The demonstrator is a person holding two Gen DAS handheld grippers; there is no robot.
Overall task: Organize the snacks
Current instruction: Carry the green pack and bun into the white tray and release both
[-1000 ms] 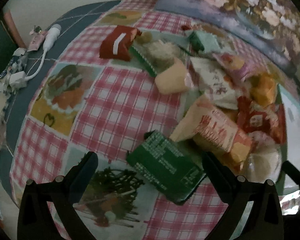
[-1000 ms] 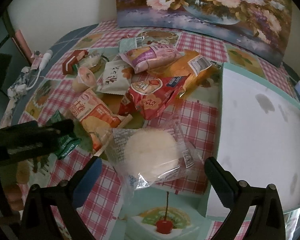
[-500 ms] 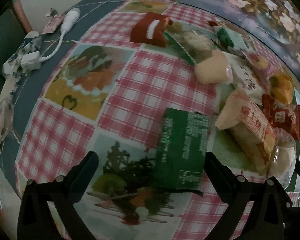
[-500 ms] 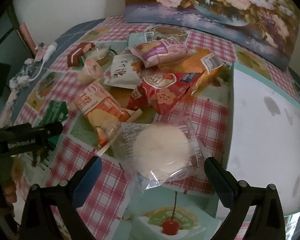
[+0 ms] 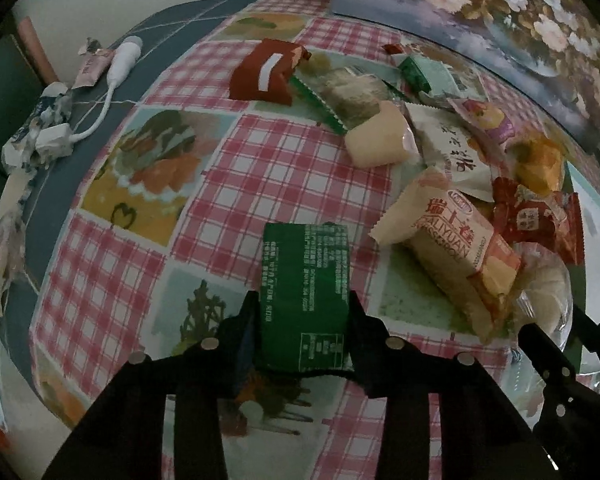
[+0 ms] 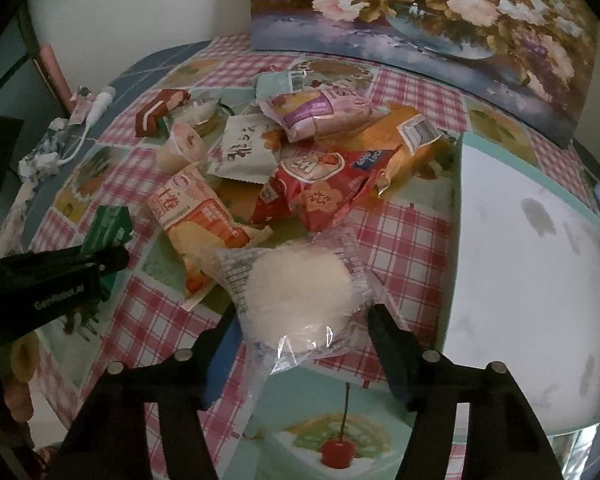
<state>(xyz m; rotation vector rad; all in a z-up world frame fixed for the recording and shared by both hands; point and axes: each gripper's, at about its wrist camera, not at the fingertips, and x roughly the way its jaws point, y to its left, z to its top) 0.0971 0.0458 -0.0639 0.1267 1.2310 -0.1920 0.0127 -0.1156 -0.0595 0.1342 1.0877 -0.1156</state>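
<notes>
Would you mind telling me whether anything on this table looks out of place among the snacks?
Yes: a white charger cable and crumpled wrappers lie at the table's far left edge, apart from the snack pile. They are not snacks.

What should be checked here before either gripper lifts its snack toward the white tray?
1. Left gripper shut on the green packet: ok, both fingers press its sides.
2. Right gripper on the clear-wrapped white bun: cannot tell; jaws have just been closing, pad contact unclear.
3. Green packet free of other snacks: ok.
4. Bun free of the orange roll packet: not ok, the wrappers overlap.
5. White tray has room: ok, nothing in it.
</notes>
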